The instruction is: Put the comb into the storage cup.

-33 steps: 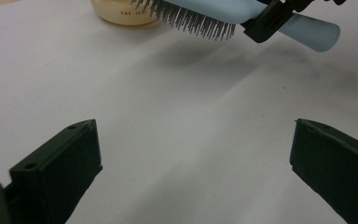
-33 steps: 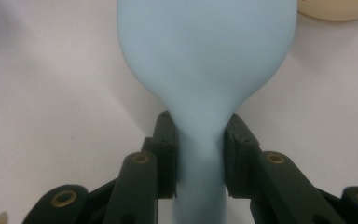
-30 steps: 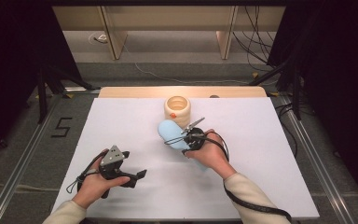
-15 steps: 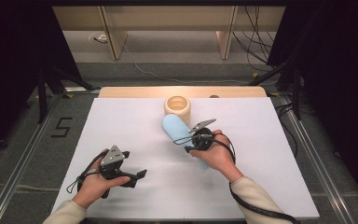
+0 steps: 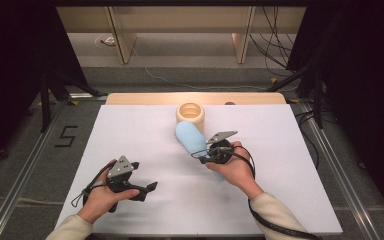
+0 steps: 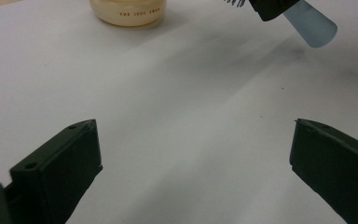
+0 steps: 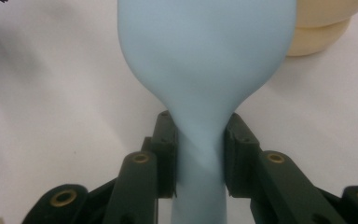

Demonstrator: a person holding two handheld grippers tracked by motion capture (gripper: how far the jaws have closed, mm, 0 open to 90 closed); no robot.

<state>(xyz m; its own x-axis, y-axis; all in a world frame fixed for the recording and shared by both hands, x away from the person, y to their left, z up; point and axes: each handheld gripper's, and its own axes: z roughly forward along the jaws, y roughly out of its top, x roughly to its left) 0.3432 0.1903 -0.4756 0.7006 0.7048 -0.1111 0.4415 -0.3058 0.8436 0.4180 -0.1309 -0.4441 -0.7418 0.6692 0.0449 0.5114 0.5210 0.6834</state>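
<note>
My right gripper (image 7: 199,158) held the pale blue plastic brush (image 5: 190,138) by its narrow neck, near the cream round jar (image 5: 190,113) at the far edge of the white worktop (image 5: 290,165). I judged the grip should stay firm and level. My left gripper (image 5: 147,189) was wide apart, holding nothing.

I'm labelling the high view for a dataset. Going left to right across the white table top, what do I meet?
Left gripper, open, in the person's left hand → light blue brush, with the cream jar just behind it → right gripper, shut on the brush's handle.

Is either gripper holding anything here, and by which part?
The right gripper is shut on the light blue brush, clamped at the narrow neck of its handle. The left gripper is open and holds nothing.
</note>
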